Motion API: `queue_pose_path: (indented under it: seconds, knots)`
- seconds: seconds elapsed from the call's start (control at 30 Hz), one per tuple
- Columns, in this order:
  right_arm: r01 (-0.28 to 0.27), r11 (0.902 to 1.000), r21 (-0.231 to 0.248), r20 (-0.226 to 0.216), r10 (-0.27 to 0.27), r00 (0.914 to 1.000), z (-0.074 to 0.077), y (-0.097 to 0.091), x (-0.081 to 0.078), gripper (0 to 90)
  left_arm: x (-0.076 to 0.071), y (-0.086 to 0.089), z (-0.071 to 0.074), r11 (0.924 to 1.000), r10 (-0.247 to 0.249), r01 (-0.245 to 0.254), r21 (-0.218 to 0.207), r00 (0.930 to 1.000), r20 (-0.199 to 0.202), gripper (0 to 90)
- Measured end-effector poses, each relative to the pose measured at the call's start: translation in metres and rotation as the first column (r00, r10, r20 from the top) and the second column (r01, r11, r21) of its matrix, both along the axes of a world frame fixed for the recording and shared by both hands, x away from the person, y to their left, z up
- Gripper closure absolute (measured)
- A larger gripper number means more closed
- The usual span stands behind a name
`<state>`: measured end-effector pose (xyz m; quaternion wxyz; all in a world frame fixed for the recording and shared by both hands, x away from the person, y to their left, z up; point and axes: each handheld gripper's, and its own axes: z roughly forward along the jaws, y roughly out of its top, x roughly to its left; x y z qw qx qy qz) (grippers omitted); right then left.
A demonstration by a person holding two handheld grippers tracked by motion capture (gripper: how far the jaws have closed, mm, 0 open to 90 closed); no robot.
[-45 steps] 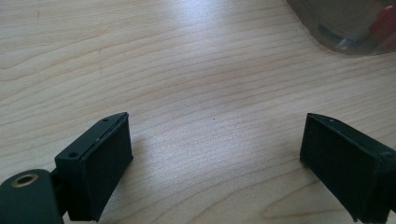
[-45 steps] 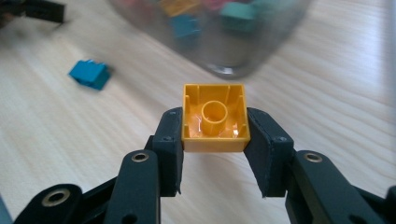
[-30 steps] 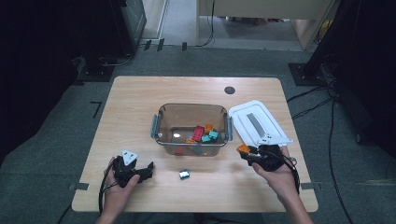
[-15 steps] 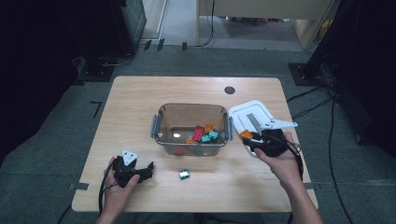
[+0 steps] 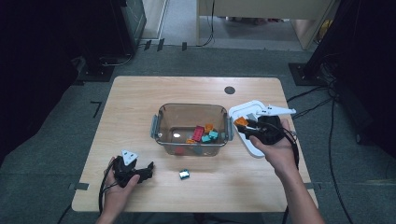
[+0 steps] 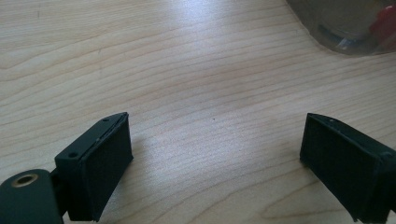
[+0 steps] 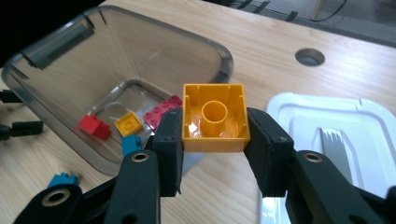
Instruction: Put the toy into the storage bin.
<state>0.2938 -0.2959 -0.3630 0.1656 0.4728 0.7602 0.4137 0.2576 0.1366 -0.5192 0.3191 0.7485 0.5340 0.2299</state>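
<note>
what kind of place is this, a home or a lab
Probably a lab or recording studio, not a home: a bare wooden table on grey carpet, cables trailing across the floor, and dark equipment racks behind.

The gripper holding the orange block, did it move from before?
Yes. The right gripper, shut on the square orange plastic block, moved from the white plastic lid's near end toward the clear plastic bin.

no readable text, labels or signs anywhere
</note>
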Motion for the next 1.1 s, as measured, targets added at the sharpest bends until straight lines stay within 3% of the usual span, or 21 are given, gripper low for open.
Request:
queue_pose_path:
  seconds: [0.13,0.3,0.67,0.87,1.1]
  knots:
    - [-0.033,0.9995,-0.002,0.010,0.033,0.9994,0.007,0.012,0.004,60.0,0.000,0.000,0.000,1.0000,0.000,0.000,0.000,1.0000,0.000,8.8]
    - [-0.089,0.9959,-0.016,-0.007,0.089,0.9960,0.009,0.032,0.010,60.0,0.000,0.000,0.000,1.0000,0.000,0.000,0.000,1.0000,0.000,8.8]
    - [-0.176,0.9830,-0.051,-0.054,0.174,0.9834,-0.002,0.070,0.021,58.5,0.000,0.000,0.000,1.0000,0.000,0.000,0.000,1.0000,0.001,8.8]
    - [-0.186,0.9817,-0.040,-0.053,0.184,0.9815,-0.002,0.072,0.020,47.3,0.000,0.000,0.000,1.0000,0.000,0.000,-0.001,1.0000,0.001,8.8]
    - [-0.136,0.9903,-0.028,-0.028,0.135,0.9904,0.005,0.053,0.014,30.6,0.000,0.000,0.000,1.0000,-0.001,0.001,0.001,1.0000,0.000,8.8]
